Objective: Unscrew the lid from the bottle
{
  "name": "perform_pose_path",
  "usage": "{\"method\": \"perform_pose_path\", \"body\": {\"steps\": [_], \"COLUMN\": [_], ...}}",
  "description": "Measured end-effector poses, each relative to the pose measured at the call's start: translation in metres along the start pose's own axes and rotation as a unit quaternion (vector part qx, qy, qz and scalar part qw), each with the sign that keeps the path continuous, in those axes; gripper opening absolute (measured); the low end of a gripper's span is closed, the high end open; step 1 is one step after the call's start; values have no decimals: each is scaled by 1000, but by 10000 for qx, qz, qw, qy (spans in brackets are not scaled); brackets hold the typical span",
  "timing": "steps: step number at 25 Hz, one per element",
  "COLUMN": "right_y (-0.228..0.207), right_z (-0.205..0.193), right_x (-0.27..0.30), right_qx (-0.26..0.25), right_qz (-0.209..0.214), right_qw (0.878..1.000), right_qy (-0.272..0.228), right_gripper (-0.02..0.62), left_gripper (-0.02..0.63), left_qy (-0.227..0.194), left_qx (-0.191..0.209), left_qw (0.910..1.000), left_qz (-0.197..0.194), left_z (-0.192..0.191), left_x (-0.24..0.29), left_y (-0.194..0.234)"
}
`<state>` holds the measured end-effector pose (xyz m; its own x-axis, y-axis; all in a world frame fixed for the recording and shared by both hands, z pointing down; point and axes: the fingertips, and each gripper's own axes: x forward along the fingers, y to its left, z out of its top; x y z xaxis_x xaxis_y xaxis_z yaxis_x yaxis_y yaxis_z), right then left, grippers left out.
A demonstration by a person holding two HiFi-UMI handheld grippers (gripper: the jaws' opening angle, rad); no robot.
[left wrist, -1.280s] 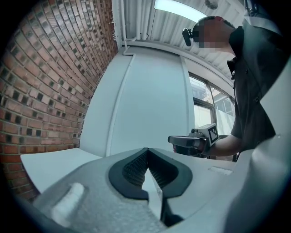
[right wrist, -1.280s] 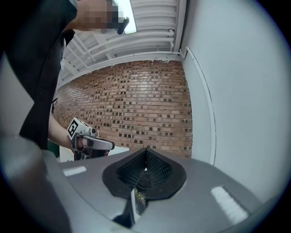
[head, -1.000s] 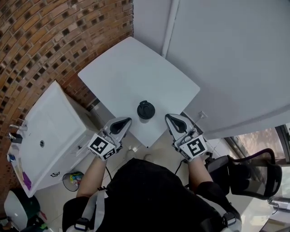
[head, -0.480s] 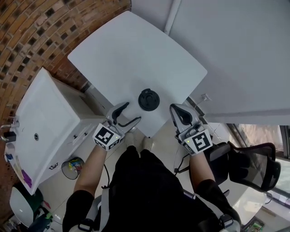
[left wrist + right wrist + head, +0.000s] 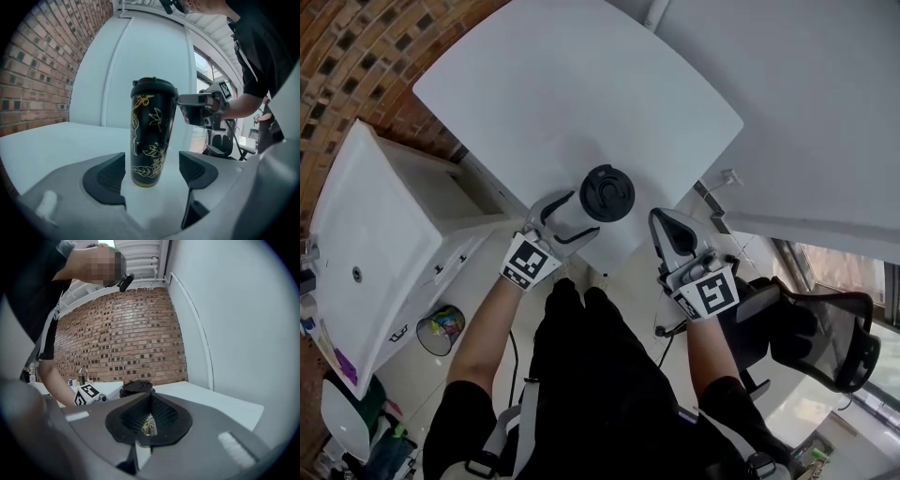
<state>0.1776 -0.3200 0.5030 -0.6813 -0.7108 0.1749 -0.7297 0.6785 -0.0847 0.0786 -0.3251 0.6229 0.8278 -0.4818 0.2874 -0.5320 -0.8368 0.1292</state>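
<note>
A black bottle with a gold flower pattern stands upright near the front corner of the white table. Its black lid is on top of it. My left gripper is level with the bottle's lower part. Its jaws have just been opening and stand wide, with the bottle's base between the pad tips and a gap on each side. My right gripper is shut and empty, just right of the bottle. In the right gripper view the lid shows behind its shut jaws.
A white cabinet with a sink stands left of the table, against a brick wall. A white wall runs behind and to the right. A black chair is at the right, and a bin sits on the floor.
Both grippers have come down toward the table. The left jaws went from shut to wide open and moved in around the bottle's base. The right jaws stayed shut.
</note>
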Motion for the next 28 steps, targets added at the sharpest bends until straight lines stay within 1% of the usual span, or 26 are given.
{"method": "perform_pose_path", "body": {"steps": [5,12,16,19,20,22,23,25,28], "right_y": [-4,-10,-12,-9,-5,4,10,19,30], "right_z": [-18,-32,-33,-30,-27,-18,-12,-5,1], "right_x": [-8,-19,-18,-14,-13,-6,-2,9,27], "right_qx": [116,218,277,231,214,270,329,325,126], "right_qz": [-58,-197,-238,-167,-88,131,231,385,574], "right_qw": [9999,9994,9992,9996,9997,9994,9990,9984,9978], "right_qy": [90,201,170,72,2,-154,-214,-272,-299], "right_gripper": [5,5,5,5,17,154,208,287,374], "left_gripper": [370,373,373,373,373,371,371,371,371], "left_qy": [4,20,124,95,86,79,76,72,78], "left_qx": [44,214,390,368,350,345,350,352,346], "left_qw": [9999,9989,9972,9962,9961,9957,9956,9955,9954], "left_qz": [-111,-426,-621,-778,-811,-852,-864,-879,-891], "left_z": [-7,-12,-11,-9,-9,-9,-9,-9,-9], "left_x": [19,37,46,50,50,50,50,50,50], "left_y": [7,5,4,2,2,2,2,3,2]}}
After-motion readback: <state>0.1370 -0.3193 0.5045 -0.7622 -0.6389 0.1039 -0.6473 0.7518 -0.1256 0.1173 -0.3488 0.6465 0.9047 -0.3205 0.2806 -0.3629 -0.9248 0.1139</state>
